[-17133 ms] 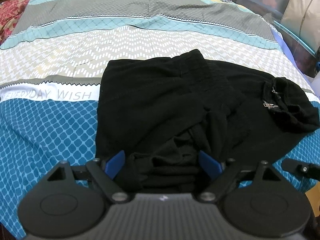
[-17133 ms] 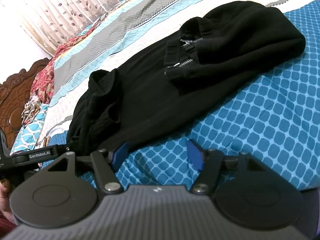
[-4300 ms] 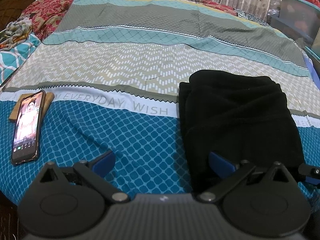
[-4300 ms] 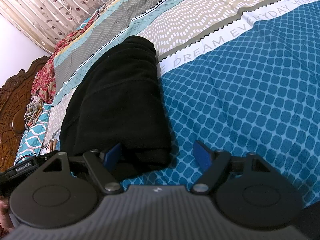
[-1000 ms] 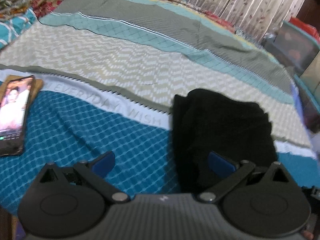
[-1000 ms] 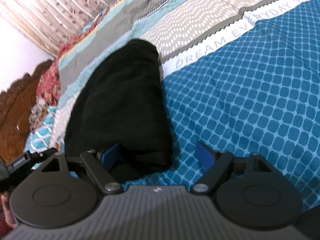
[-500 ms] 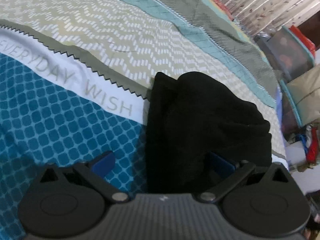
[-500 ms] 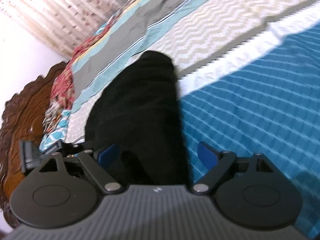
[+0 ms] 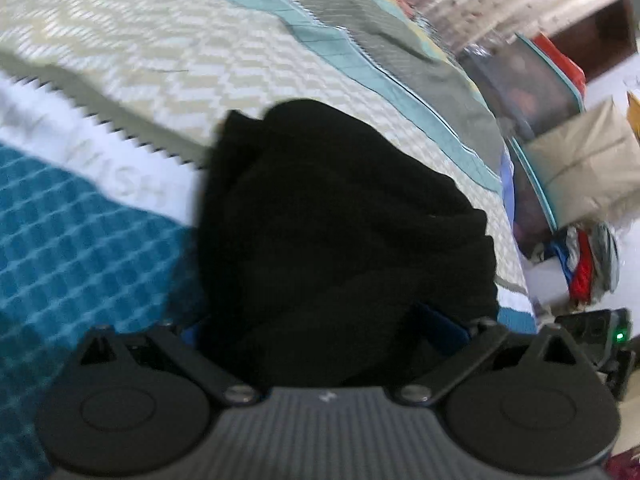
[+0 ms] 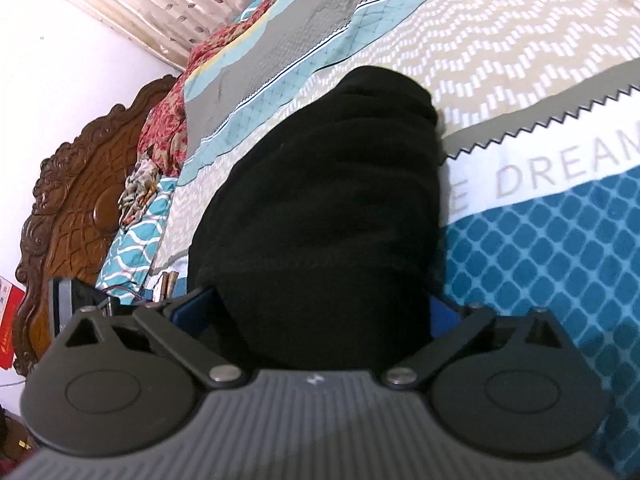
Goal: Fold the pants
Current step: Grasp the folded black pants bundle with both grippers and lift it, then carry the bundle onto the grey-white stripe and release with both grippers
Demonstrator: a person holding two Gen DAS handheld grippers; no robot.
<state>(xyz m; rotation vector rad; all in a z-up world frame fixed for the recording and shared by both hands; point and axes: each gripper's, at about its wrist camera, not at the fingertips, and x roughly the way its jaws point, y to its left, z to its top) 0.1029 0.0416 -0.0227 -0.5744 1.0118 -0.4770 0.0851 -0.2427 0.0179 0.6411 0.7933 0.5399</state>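
The pants (image 9: 344,240) are seen as a compact black bundle lying on the bedspread (image 9: 80,240), across the white lettered band, between the zigzag stripe and the blue checked area toward the near edge of the bed. The left gripper (image 9: 324,328) is set astride the near end of the bundle; its jaws are closing from nearly full width, with cloth between them, though firm pad contact cannot be confirmed in the blurred view. The right gripper (image 10: 316,308) is likewise set astride the near end; its jaws are opening to their widest, with cloth between them and nothing held. It is judged that the stacked layers could be disturbed if only the top layer is pinched. A lift on one side alone could let the bundle unroll. The folded edge could be dragged out of line by a slide across the bedspread.
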